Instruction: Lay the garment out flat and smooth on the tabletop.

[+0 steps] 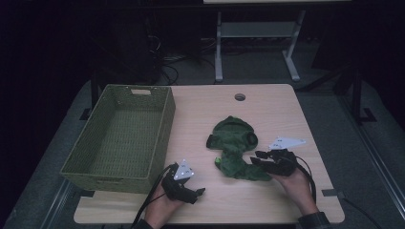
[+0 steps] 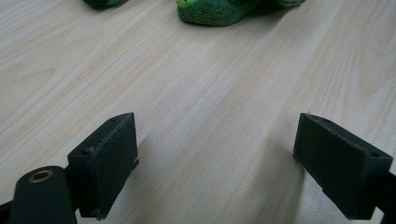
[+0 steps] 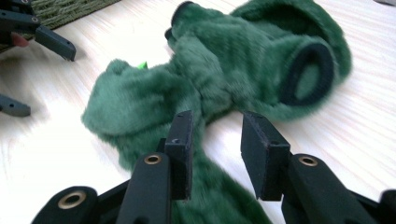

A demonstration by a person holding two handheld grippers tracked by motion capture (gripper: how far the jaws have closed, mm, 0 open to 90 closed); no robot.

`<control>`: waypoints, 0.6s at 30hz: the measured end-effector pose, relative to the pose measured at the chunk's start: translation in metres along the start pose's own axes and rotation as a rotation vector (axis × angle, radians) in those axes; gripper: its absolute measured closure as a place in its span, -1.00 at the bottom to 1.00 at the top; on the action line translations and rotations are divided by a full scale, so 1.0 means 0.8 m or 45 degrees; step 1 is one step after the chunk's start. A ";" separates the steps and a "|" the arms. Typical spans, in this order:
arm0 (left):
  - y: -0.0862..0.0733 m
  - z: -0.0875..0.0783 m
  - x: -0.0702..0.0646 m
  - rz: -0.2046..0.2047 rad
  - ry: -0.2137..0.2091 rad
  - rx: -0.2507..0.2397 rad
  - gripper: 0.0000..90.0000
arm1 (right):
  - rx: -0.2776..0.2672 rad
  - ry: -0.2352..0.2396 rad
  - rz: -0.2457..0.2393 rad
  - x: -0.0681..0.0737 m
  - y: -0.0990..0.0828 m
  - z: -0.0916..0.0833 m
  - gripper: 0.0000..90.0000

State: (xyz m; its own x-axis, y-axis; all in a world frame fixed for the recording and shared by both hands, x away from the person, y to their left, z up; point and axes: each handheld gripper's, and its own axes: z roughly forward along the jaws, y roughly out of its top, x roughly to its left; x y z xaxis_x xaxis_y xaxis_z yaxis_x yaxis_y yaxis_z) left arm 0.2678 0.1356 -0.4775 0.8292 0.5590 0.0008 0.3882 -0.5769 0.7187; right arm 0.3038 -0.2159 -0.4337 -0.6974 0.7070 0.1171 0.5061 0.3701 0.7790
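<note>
A dark green fleece garment (image 1: 234,148) lies crumpled right of the table's centre, with a black-rimmed opening facing up (image 3: 306,74). My right gripper (image 1: 258,157) lies low at its near right edge, pointing left. In the right gripper view its jaws (image 3: 217,144) stand a little apart over a strip of the fleece, and the pads do not press on it. My left gripper (image 1: 198,193) rests near the front edge, left of the garment. Its jaws (image 2: 217,158) are spread wide over bare wood. The garment's edge (image 2: 215,11) shows beyond them.
A woven green basket (image 1: 165,138) with nothing in it stands on the left half of the wooden table (image 1: 277,109). A round cable hole (image 1: 239,97) sits near the far edge. Beyond the table, a white desk frame (image 1: 253,33) and cables stand on a dark floor.
</note>
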 end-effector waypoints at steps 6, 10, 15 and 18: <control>0.000 0.000 0.000 -0.001 -0.002 0.001 -0.71 | -0.038 -0.032 0.019 -0.008 -0.012 -0.023 0.38; 0.000 0.000 0.000 -0.001 -0.002 0.001 -0.71 | -0.027 -0.038 0.034 -0.013 -0.024 -0.035 0.33; 0.000 0.000 0.000 -0.001 -0.002 0.000 -0.71 | -0.004 -0.042 0.043 -0.018 -0.042 -0.047 0.32; 0.000 0.000 0.000 -0.001 -0.002 0.001 -0.71 | 0.008 -0.035 0.069 -0.022 -0.056 -0.054 0.30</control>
State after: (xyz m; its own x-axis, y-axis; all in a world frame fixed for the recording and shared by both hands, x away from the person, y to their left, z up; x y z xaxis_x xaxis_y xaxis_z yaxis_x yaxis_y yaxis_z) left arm 0.2680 0.1359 -0.4774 0.8296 0.5584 -0.0010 0.3890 -0.5767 0.7184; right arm 0.2713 -0.2711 -0.4440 -0.6549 0.7422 0.1419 0.5456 0.3346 0.7683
